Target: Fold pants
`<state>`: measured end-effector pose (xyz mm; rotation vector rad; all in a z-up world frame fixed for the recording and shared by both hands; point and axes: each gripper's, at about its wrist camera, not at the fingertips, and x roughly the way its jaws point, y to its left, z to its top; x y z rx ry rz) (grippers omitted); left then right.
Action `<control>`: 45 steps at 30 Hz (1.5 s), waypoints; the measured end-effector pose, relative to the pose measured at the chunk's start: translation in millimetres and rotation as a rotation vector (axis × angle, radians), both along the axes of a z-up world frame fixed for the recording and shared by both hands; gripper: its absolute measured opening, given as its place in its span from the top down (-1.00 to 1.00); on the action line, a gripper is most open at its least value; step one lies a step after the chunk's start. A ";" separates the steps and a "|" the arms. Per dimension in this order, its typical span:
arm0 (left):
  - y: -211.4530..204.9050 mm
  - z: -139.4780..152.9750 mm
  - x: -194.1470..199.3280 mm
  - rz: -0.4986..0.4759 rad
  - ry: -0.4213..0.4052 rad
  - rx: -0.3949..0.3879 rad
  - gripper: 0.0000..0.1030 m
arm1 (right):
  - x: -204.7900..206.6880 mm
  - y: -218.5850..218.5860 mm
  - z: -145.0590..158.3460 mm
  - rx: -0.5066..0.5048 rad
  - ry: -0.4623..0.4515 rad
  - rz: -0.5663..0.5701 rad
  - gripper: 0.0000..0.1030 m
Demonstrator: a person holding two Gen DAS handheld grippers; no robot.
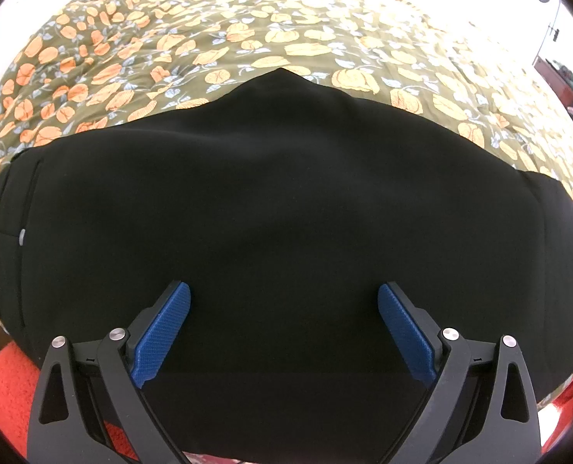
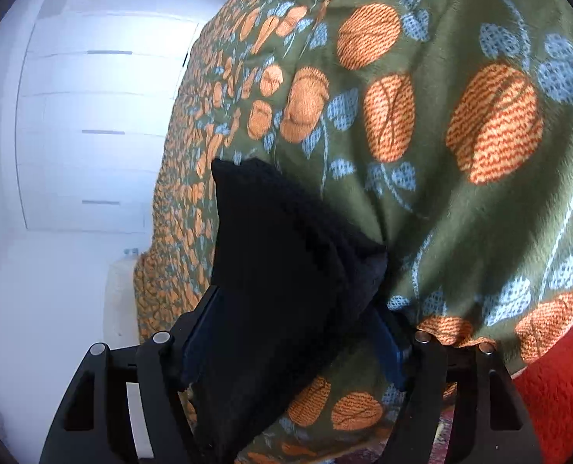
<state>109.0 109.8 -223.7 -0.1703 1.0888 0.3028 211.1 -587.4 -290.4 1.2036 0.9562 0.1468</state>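
Although no brand, label or lettering can be read anywhere, a small silver snap (image 1: 22, 236) shows at nine o'clock near the waistband edge of the black pants (image 1: 278, 208). The pants lie spread on a green quilt (image 1: 216, 38) printed with orange pumpkins, filling the middle of the left wrist view. The left gripper (image 1: 284, 328) tilts steeply down over them, its blue pads (image 1: 162, 334) standing wide apart with nothing pinched. The right gripper (image 2: 286, 332) points at a shallower slant across the quilt; a bunched fold of the black cloth rises between its fingers toward twelve o'clock. Its pads are mostly covered by that cloth, so I cannot tell whether they press on it. An orange-red blanket (image 2: 557, 386) is cut off at four o'clock. White drawers (image 2: 93, 123) at nine o'clock are washed out.
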 end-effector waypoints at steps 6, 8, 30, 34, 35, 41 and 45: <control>-0.3 2.6 -0.7 0.001 -0.001 -0.016 -0.89 | -6.9 5.0 12.7 -0.112 -0.006 -0.027 0.77; -0.1 5.8 -2.6 -0.002 -0.010 -0.039 -0.88 | -10.9 8.3 28.3 -0.124 -0.050 -0.029 0.79; 88.7 33.6 -56.4 0.214 -0.230 -0.387 -0.88 | -3.8 432.7 118.8 -0.143 -0.310 0.687 0.79; 89.3 35.5 -60.6 0.186 -0.248 -0.409 -0.88 | -42.6 534.9 92.2 -0.515 -0.355 1.000 0.35; 87.7 37.6 -62.3 0.164 -0.266 -0.427 -0.88 | -53.7 549.8 86.5 -0.591 -0.356 1.080 0.19; 67.8 50.4 -58.6 -0.034 -0.344 -0.548 -0.82 | -91.1 506.4 110.8 -0.757 -0.492 1.230 -0.35; 20.0 59.8 -43.4 -0.238 -0.324 -0.499 -0.36 | -91.1 446.1 135.9 -0.774 -0.510 1.140 -0.49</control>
